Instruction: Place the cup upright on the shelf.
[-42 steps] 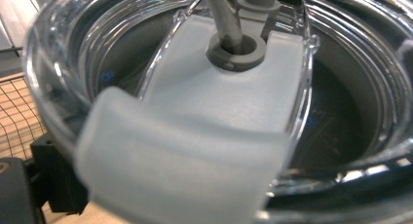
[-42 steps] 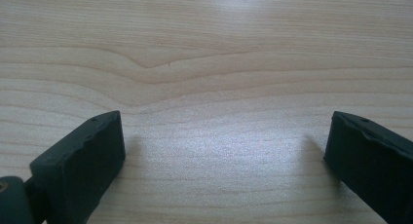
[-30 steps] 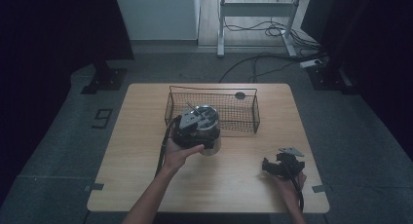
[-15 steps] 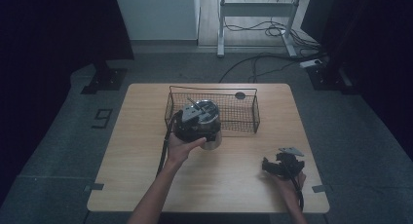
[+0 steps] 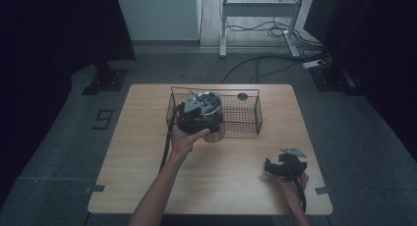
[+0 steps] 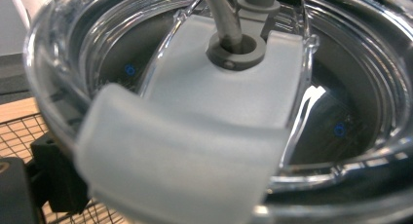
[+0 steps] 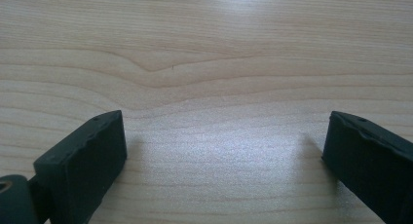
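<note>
The person's left gripper (image 5: pixel 199 119) is holding a clear plastic lidded container with a grey hinged tab on its lid (image 5: pixel 212 113) up at the front edge of the black wire mesh basket (image 5: pixel 246 119), and I cannot tell from here how far its jaws are closing around it. In the left gripper view the clear ribbed lid (image 6: pixel 341 87) and its pale flap are sitting right against the camera. The right gripper (image 5: pixel 285 167) is resting near the front right corner of the light wooden table (image 5: pixel 142 137), its jaws standing wide apart over bare wood with nothing between them.
</note>
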The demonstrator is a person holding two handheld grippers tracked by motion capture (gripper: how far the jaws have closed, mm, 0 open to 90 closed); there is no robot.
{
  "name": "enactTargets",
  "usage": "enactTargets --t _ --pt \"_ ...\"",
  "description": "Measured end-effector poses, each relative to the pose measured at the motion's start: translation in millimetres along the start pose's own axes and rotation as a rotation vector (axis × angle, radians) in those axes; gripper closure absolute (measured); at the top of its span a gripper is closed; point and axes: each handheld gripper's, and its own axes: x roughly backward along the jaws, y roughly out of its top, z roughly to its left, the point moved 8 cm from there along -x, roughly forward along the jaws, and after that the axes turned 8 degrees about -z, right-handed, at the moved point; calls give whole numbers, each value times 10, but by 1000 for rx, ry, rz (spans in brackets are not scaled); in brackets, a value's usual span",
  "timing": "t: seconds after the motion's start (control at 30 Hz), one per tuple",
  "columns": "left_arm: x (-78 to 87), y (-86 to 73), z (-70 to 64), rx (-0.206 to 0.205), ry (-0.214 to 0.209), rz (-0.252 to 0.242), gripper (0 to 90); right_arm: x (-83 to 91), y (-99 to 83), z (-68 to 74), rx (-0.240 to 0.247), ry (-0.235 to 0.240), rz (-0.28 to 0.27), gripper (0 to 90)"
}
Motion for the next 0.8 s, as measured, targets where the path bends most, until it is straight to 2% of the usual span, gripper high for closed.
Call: enactTargets --t 0.37,0.5,0.67,0.8 --pt "-157 71 40 7 6 -3 40 -1 3 0 5 -1 -5 26" --pt "-209 121 83 25 4 -1 40 -1 4 2 2 -1 -5 26" --pt "-279 157 115 1 22 9 40 -4 6 1 4 0 -6 29" --pt "-341 172 138 7 22 13 40 -5 7 3 3 1 -7 29"
